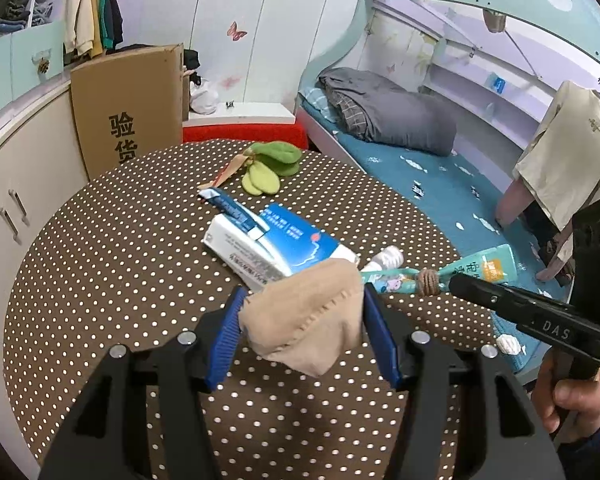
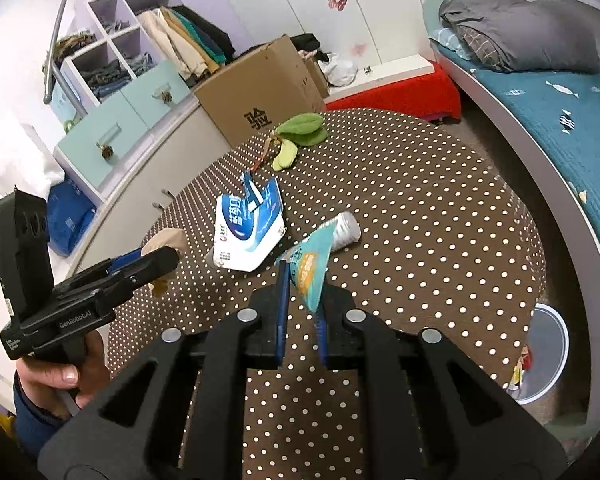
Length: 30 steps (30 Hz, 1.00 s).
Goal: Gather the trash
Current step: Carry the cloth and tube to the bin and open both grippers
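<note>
The beige sock (image 1: 312, 320) is soft matt knit with a stitched seam. The teal toothpaste tube (image 2: 310, 264) looks like glossy printed plastic. The blue-and-white carton (image 1: 276, 246) is smooth, slightly shiny card. The dotted tablecloth (image 1: 120, 240) seems matt fabric. The gripper pads (image 1: 224, 344) are ribbed blue, probably rubber.

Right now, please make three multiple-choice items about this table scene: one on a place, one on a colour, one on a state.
1. Where does the blue-and-white box lie?
A. on the dotted table
B. on the bed
C. inside the cardboard carton

2. What colour is the cloth piece in the left gripper?
A. red
B. beige
C. black

3. How is the right gripper?
A. wide open, empty
B. shut on the teal tube
C. lying on the table

Answers: 1 A, the box rests on the dotted cloth; 2 B, the cloth between the blue pads is beige; 3 B, the pads pinch the tube's flat end.
</note>
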Each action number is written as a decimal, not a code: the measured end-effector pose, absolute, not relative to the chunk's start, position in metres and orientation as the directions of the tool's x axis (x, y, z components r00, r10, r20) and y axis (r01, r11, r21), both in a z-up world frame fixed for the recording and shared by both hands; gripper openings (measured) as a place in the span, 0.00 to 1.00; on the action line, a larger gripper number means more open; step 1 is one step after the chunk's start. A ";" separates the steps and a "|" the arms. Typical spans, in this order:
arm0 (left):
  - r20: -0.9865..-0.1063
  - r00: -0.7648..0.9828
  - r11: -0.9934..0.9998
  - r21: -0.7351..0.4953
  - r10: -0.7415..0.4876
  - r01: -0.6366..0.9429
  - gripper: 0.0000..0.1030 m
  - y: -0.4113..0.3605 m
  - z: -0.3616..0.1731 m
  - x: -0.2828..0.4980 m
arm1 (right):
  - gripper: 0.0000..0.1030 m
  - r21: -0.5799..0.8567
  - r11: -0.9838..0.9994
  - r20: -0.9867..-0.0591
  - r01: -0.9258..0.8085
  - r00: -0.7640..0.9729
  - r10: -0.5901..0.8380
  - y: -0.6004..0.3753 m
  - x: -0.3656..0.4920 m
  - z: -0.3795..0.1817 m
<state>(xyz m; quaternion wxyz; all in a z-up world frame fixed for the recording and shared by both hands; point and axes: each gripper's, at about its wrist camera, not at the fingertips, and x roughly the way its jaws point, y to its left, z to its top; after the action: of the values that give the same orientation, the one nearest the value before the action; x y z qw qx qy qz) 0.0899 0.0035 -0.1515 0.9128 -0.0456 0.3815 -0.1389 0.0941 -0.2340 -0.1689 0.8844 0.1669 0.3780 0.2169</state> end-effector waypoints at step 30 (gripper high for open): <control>-0.589 0.571 0.789 -0.203 -0.572 0.580 0.55 -0.232 -0.095 0.120 | 0.11 0.447 0.886 -0.444 0.123 0.890 0.100 -0.443 0.019 -0.104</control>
<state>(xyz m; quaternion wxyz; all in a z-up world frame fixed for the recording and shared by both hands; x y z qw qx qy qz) 0.1202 -0.2324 -0.0951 0.8864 0.0061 0.3298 -0.3248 0.0192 -0.4427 -0.1043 0.9425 0.2386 0.2341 -0.0060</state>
